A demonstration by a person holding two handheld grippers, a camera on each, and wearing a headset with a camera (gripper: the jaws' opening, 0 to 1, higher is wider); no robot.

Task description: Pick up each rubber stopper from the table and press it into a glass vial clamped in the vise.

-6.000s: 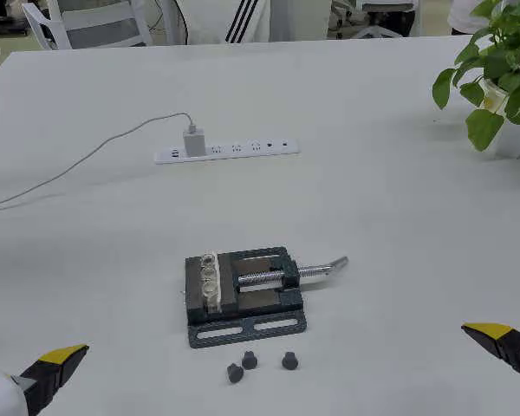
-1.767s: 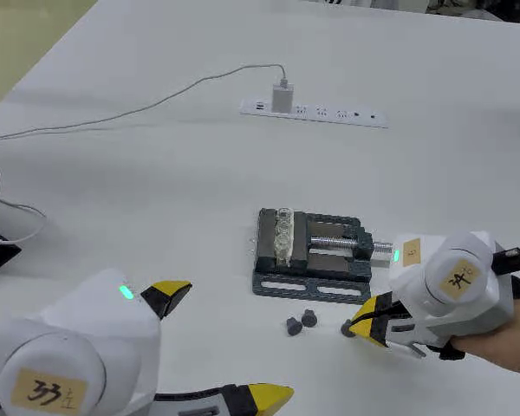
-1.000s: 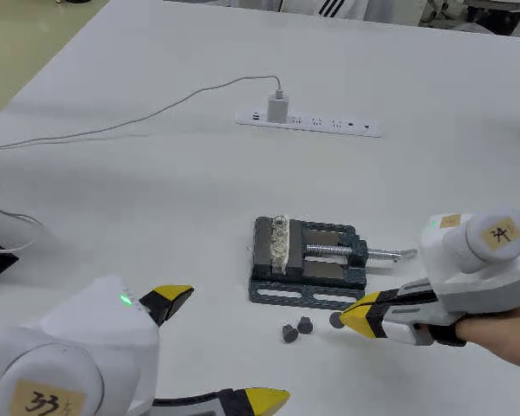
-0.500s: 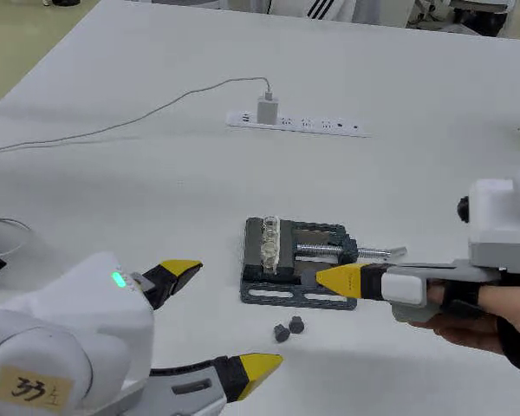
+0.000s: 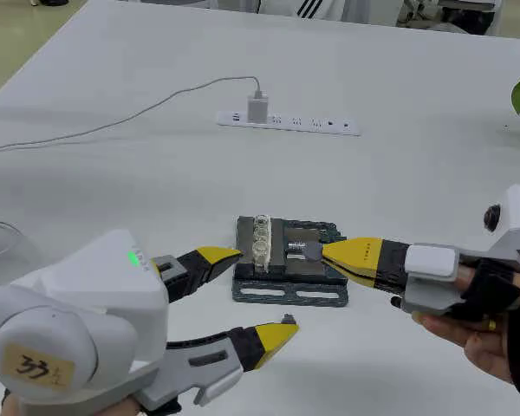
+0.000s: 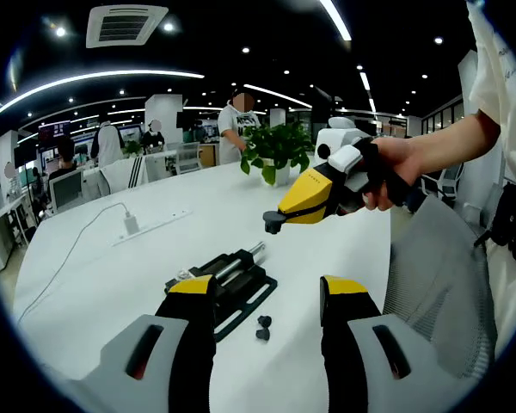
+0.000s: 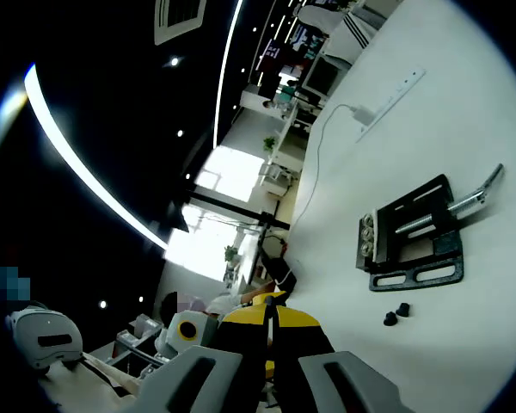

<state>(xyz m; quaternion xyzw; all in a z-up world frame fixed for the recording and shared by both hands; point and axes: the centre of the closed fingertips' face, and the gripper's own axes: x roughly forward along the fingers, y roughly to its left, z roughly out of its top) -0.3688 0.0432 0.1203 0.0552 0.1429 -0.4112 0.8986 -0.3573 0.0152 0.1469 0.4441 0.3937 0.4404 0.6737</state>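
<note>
One stopper (image 6: 270, 226) hangs pinched in the right claw (image 6: 282, 215) over the vise (image 5: 282, 269); two stoppers (image 7: 403, 308) wait beside it; left claw (image 6: 268, 286) spread, empty.

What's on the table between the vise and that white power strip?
Nothing: in the head view, the table between the vise and the power strip is bare.

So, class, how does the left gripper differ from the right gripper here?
The left gripper is open; the right gripper is shut. The left gripper holds nothing; the right gripper pinches a rubber stopper at its tip, in the air by the vise. Both have yellow tips.
</note>
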